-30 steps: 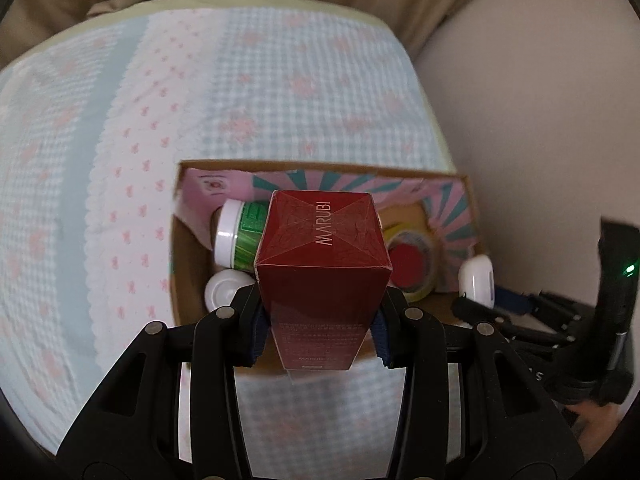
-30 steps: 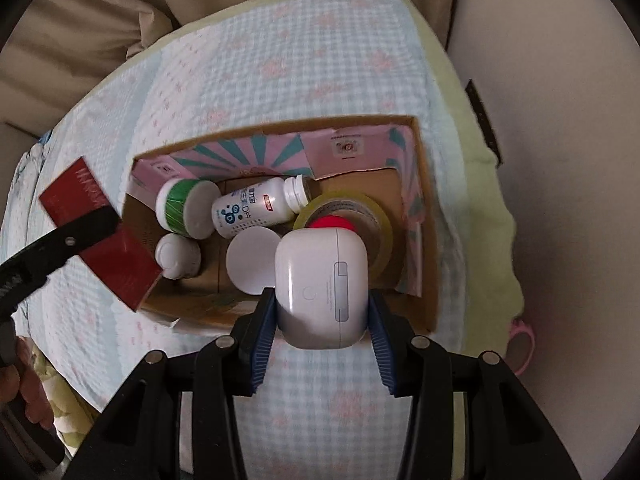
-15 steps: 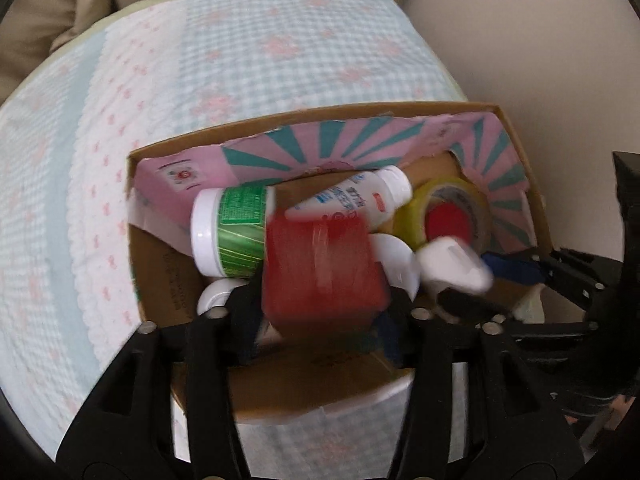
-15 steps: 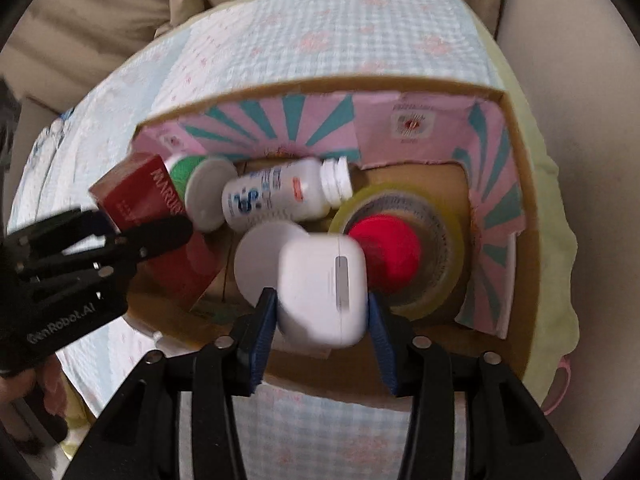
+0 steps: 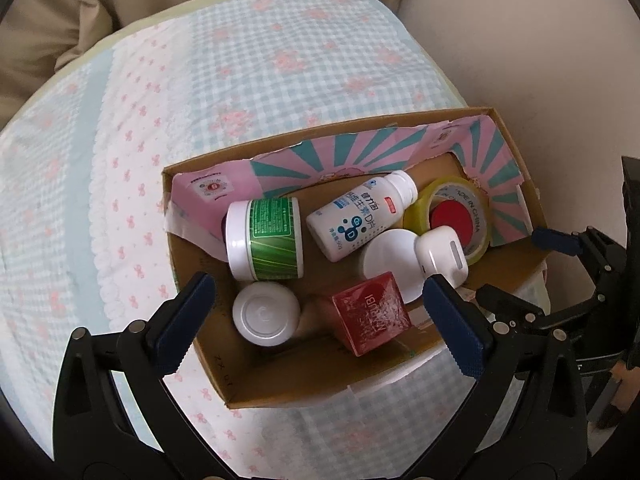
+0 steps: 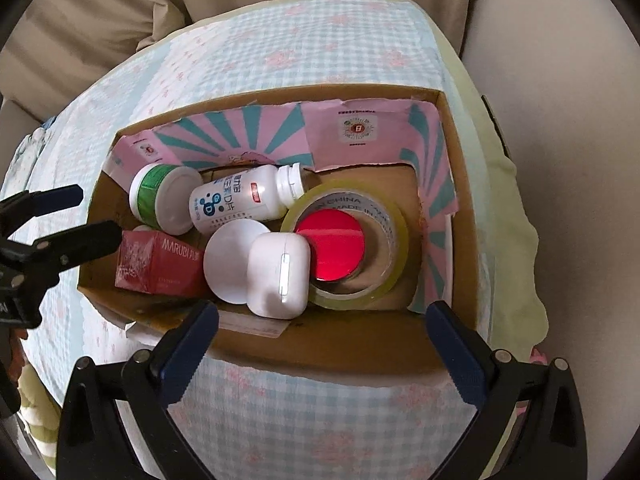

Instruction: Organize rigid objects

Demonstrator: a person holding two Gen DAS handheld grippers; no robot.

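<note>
Both hand-held grippers, left [image 5: 316, 312] and right [image 6: 322, 340], are opening, nothing between their jaws. Below them the red box [image 5: 372, 316] and white case [image 6: 279, 276] lie inside the cardboard box [image 6: 460, 216]. The case leans on a tape roll [image 6: 384, 284] and could slide. The cardboard box's floor is mostly hidden.
</note>
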